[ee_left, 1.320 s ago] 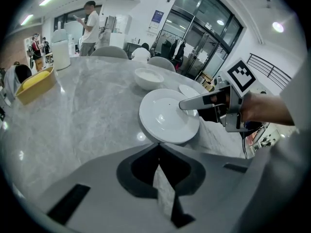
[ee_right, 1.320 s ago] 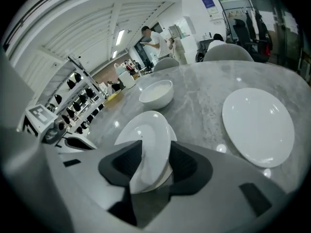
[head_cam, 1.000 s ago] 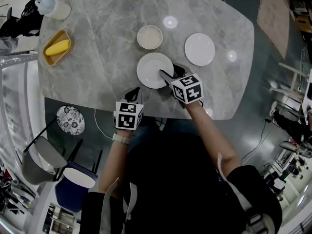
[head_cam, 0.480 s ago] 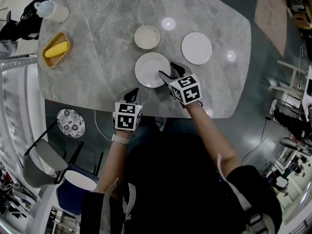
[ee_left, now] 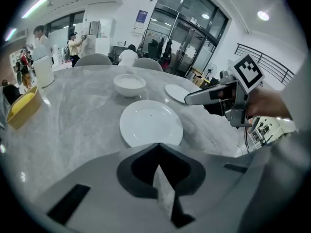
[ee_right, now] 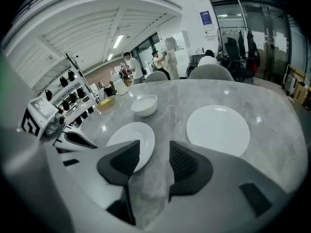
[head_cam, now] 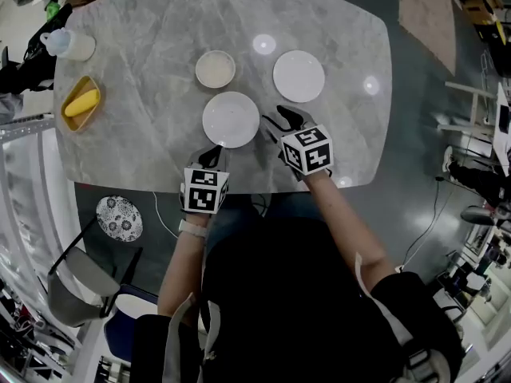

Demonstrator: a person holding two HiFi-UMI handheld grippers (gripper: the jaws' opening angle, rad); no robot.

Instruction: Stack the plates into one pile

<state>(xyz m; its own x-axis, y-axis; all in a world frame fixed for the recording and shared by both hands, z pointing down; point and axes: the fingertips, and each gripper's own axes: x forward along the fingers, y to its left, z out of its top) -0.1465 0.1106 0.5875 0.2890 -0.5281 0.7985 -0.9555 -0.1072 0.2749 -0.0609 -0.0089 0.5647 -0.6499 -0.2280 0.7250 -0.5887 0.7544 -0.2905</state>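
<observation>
Right gripper (head_cam: 273, 116) had its jaws partway apart and they'd just been closing a bit, with only bare table (head_cam: 152, 46) between them, just right of the near plate (head_cam: 231, 119). Left gripper (head_cam: 214, 152) was pinched together, empty, by the table's near edge. The other plate (head_cam: 299, 76) sat separately, farther off to the right.

1. An open-plan office or lab hall with strip ceiling lights.
2. Far side: tall glass doors (ee_left: 194, 28), a coat rack (ee_right: 240, 40), and standing people (ee_left: 75, 42).
3. Near: a marble table (head_cam: 160, 38) bearing white plates (head_cam: 231, 119), with grey chairs (ee_left: 95, 59) at its far edge.
4. Right: a stair railing (ee_left: 277, 64).
</observation>
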